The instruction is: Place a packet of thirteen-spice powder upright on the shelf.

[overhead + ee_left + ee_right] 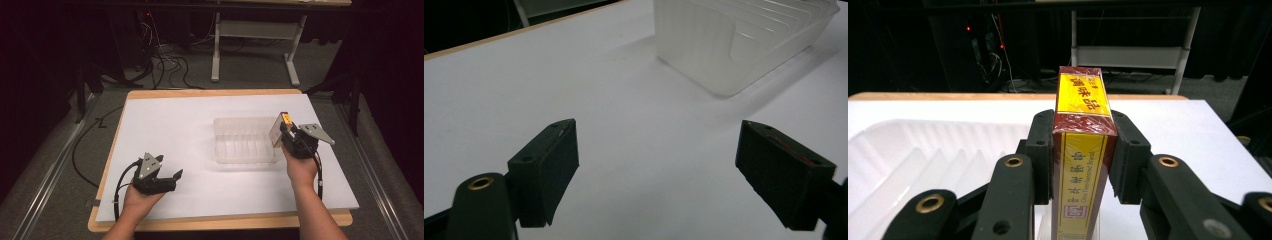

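Observation:
A clear ribbed plastic tray (pixel 245 140) sits right of centre on the white board; I also see the tray (pixel 744 40) and the tray (pixel 913 165) in both gripper views. My right gripper (pixel 287 134) is shut on a red and yellow box (pixel 278 130), held at the tray's right edge. In the right gripper view the box (pixel 1082 150) stands upright, clamped between both pads. My left gripper (pixel 176 176) rests low at the front left, open with nothing between its fingers (pixel 544 170), pointing toward the tray.
The white board (pixel 165 130) lies on a wooden table (pixel 220 220). Beyond the far edge are cables on the floor (pixel 165 65) and a white table frame (pixel 255 45). Bare board lies between the left gripper and the tray.

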Demonstrator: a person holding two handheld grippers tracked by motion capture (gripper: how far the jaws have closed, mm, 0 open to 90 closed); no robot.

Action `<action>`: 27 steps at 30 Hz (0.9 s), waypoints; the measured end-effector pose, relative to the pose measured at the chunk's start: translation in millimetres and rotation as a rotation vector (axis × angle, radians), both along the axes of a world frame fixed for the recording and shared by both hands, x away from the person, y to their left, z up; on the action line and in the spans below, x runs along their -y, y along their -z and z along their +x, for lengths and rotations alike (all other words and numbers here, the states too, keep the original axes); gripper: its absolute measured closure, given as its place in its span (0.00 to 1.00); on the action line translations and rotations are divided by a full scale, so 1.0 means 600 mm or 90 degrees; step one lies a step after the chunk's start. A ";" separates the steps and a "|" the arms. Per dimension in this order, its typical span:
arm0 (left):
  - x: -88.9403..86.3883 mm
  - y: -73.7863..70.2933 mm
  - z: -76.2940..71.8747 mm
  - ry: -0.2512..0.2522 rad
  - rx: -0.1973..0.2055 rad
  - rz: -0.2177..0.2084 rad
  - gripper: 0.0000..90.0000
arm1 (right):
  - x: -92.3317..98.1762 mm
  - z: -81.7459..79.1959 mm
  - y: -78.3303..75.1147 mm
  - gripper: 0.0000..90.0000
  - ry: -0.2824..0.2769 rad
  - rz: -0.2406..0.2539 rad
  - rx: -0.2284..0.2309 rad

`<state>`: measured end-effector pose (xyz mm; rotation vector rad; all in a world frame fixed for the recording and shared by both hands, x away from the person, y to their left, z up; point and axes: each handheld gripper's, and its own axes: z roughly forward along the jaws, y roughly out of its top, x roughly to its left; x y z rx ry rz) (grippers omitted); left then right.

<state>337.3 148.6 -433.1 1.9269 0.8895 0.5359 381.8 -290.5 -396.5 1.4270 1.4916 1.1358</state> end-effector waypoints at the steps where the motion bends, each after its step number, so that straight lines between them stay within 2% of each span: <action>1: -0.001 0.000 0.001 0.000 0.000 -0.001 0.20 | -0.001 0.001 0.003 0.76 0.002 0.001 -0.003; 19: 0.002 0.001 0.000 0.005 -0.004 0.001 0.20 | -0.006 0.019 0.040 0.76 0.002 -0.012 -0.034; 27: 0.004 0.001 -0.001 0.007 -0.004 0.001 0.20 | -0.009 0.021 0.048 0.76 0.002 -0.010 -0.031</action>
